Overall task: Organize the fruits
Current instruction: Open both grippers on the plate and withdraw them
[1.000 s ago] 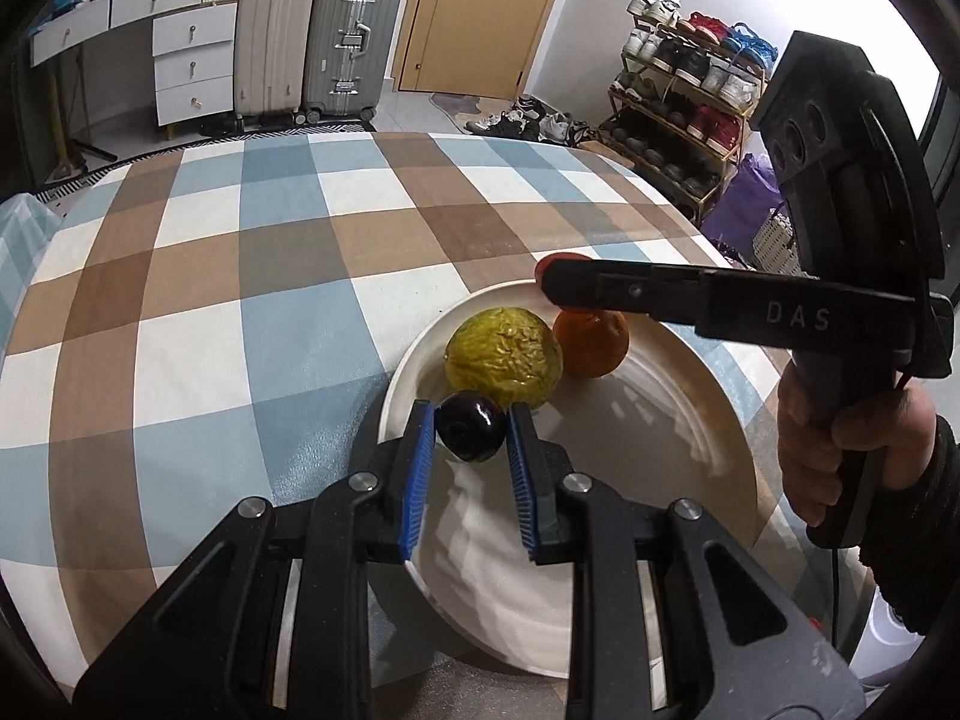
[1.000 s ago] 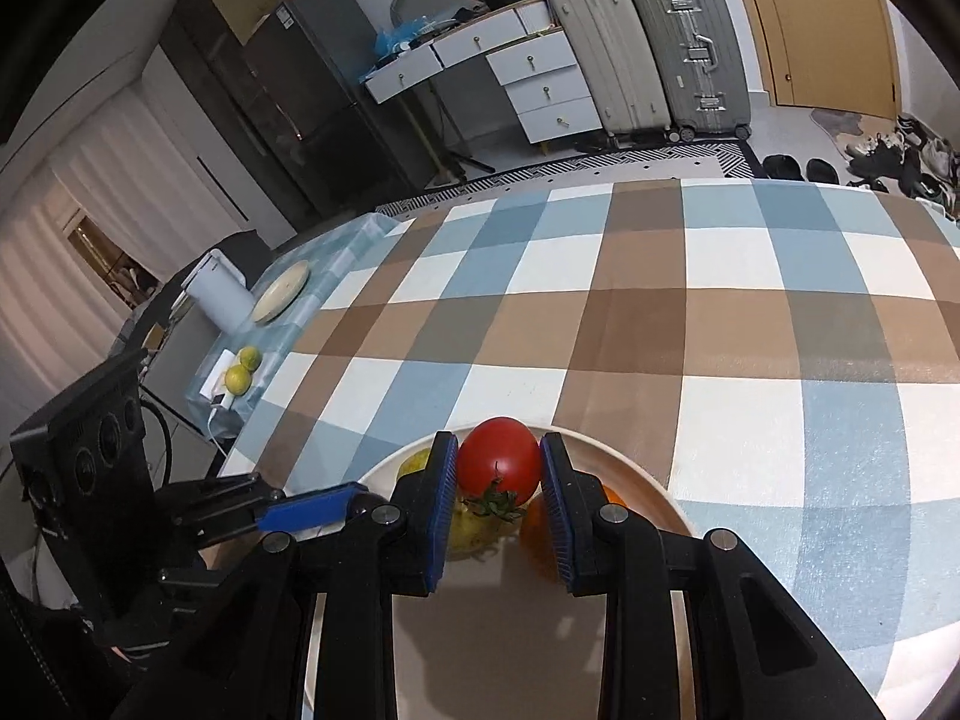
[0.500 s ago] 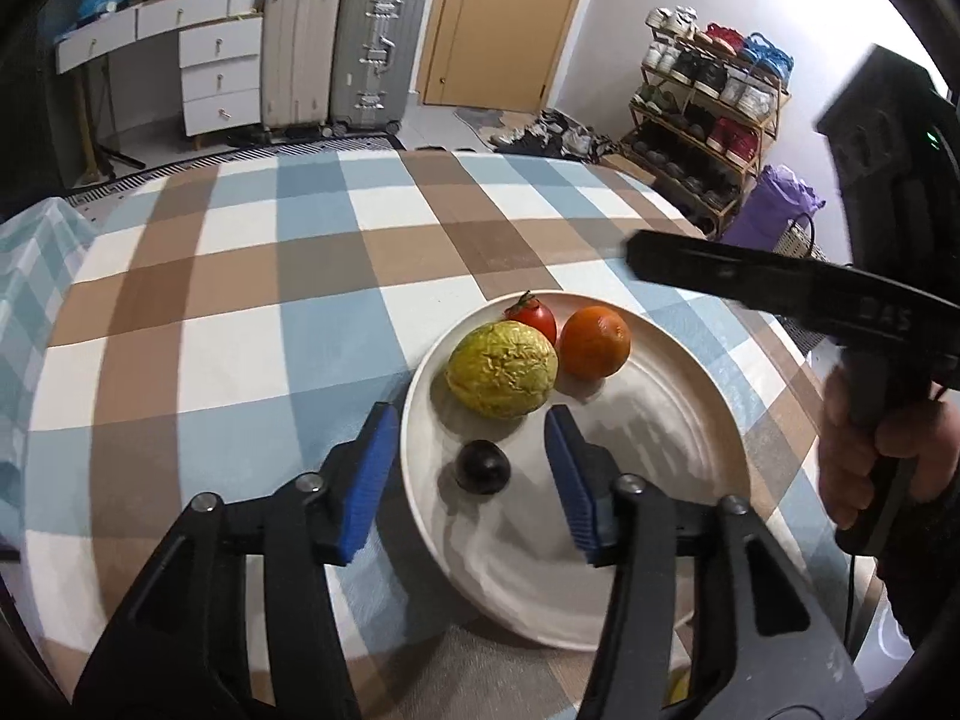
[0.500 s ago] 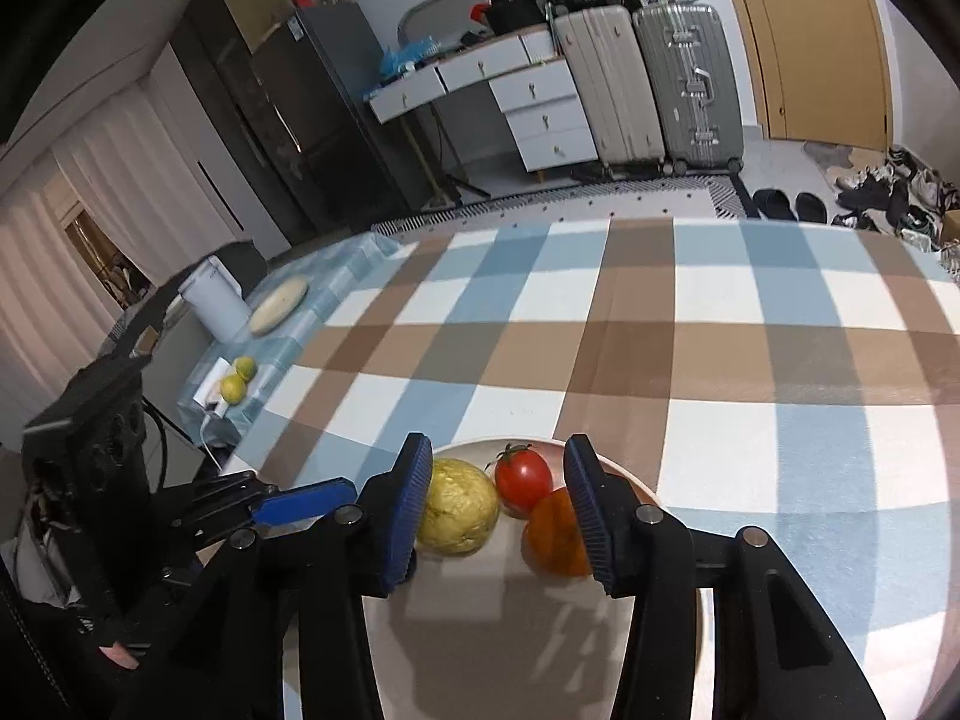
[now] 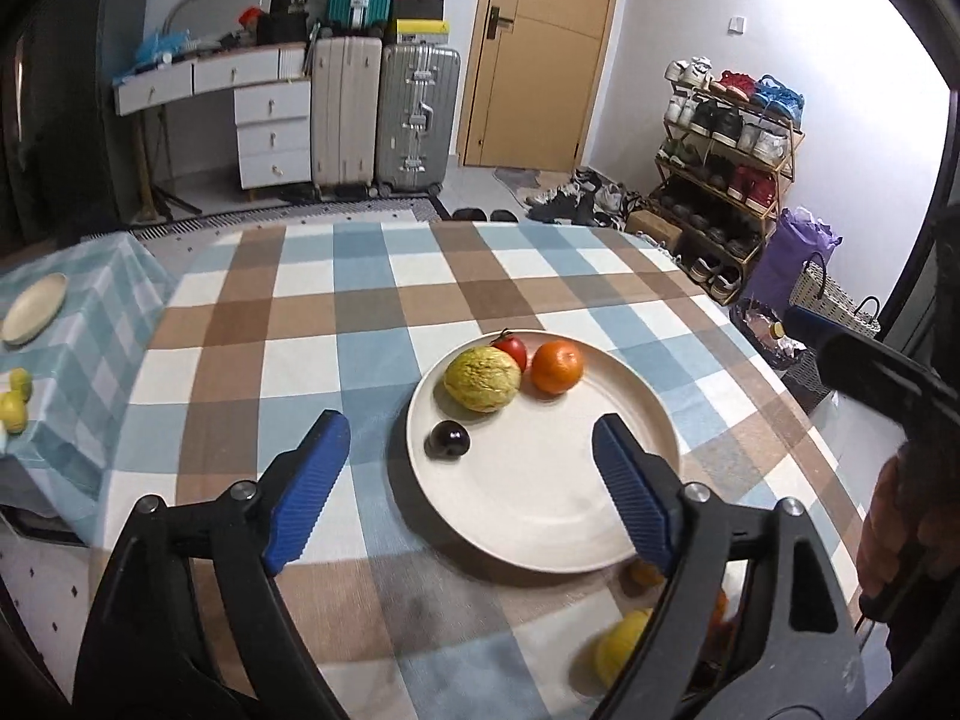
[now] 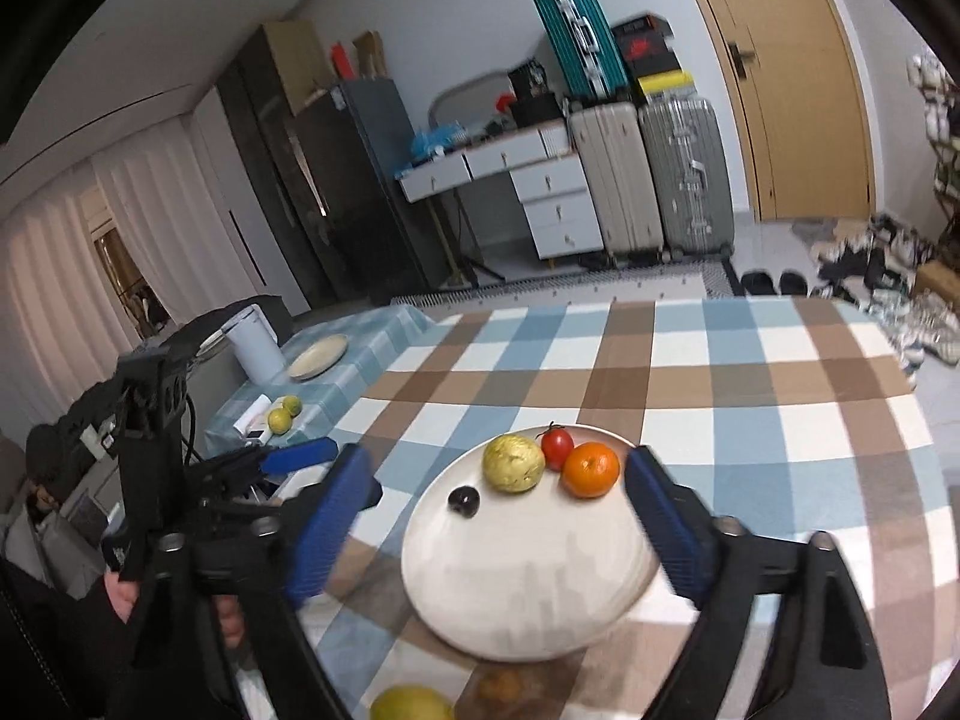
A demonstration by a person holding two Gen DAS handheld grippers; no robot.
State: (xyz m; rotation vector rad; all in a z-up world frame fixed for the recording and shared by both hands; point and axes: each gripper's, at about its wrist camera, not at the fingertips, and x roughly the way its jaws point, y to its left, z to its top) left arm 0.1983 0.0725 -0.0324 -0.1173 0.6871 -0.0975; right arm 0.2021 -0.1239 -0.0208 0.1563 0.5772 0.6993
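Observation:
A cream plate [image 5: 576, 504] [image 6: 540, 600] on the checked tablecloth holds a dark plum [image 5: 447, 439] [image 6: 464, 500], a wrinkled yellow fruit [image 5: 482, 378] [image 6: 513, 462], a red tomato [image 5: 512, 350] [image 6: 557, 445] and an orange [image 5: 557, 366] [image 6: 590, 469]. My left gripper [image 5: 468, 483] is open and empty, raised above the plate's near side. My right gripper [image 6: 501, 519] is open and empty, raised over the plate. More fruit, yellow [image 5: 618, 642] [image 6: 411, 703] and orange [image 6: 501, 684], lies at the table's near edge, partly hidden by the fingers.
A side table with a teal checked cloth [image 5: 78, 330] stands to the left, bearing a small plate [image 5: 33, 307] [image 6: 317, 358] and yellow-green fruits [image 5: 15, 399] [image 6: 282, 414]. Suitcases, drawers, a door and a shoe rack lie beyond the table.
Both grippers let go of their fruit: the left released the plum, the right the tomato. Both opened wide and pulled back and up from the plate.

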